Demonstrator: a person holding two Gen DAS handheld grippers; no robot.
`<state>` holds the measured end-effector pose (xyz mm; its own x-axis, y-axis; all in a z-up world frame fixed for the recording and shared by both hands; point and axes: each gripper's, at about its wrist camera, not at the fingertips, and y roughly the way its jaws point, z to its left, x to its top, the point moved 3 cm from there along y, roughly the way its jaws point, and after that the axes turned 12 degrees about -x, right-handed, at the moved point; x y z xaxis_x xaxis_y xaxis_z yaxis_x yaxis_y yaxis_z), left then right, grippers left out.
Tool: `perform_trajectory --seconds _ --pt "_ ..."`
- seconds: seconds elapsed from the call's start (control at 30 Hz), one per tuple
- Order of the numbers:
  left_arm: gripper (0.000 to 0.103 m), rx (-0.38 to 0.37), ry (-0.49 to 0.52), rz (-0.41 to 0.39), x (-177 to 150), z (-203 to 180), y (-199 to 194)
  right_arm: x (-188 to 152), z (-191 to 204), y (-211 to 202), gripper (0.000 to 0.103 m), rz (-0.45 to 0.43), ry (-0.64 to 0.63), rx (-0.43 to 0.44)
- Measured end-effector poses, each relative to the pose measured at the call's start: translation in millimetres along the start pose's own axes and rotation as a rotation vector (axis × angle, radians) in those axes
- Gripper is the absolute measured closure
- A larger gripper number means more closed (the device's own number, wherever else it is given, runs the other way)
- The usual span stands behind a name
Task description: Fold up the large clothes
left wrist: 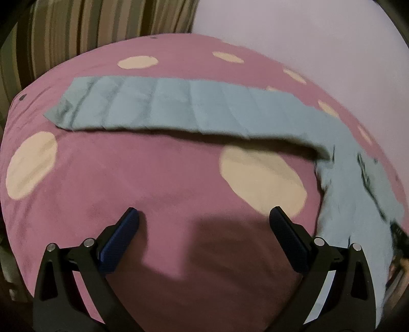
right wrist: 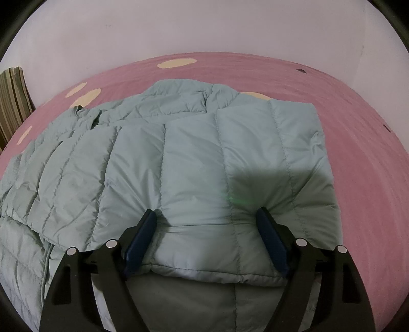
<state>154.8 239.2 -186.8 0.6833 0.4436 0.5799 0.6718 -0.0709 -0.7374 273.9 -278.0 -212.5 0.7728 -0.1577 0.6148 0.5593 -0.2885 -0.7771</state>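
Note:
A pale blue-green quilted jacket point(right wrist: 179, 158) lies spread on a pink bedspread point(right wrist: 358, 127) with cream spots. One sleeve is folded across the jacket's body, its cuff end point(right wrist: 212, 258) nearest the camera. My right gripper point(right wrist: 208, 212) stands open wide, the fingertips resting on the puffy sleeve, which lies between them. In the left wrist view the other sleeve point(left wrist: 166, 104) stretches flat across the bed toward the left, and the jacket body point(left wrist: 358, 194) runs down the right edge. My left gripper point(left wrist: 204, 214) is open above bare bedspread point(left wrist: 127, 166), holding nothing.
A striped brown and cream fabric point(left wrist: 89, 23) stands behind the bed at the far left, also visible as striped fabric point(right wrist: 12, 102) in the right wrist view. A plain pale wall point(left wrist: 306, 38) runs along the bed's far side.

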Motion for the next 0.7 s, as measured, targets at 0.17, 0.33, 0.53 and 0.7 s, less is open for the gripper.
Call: perform_trajectory --seconds 0.17,0.33,0.53,0.7 --pt "0.002 -0.006 -0.138 -0.11 33 61 -16 0 1 0 0.023 -0.001 -0.002 -0.002" --pt "0.014 -0.053 -0.32 -0.183 55 125 -20 2 0 2 0.023 -0.002 -0.002 0.0" --pt "0.018 -0.106 -0.432 -0.253 84 167 -15 2 0 2 0.023 -0.003 -0.003 -0.002" --pt "0.058 -0.119 -0.49 -0.286 93 186 -9 3 0 2 0.023 -0.003 -0.002 -0.002"
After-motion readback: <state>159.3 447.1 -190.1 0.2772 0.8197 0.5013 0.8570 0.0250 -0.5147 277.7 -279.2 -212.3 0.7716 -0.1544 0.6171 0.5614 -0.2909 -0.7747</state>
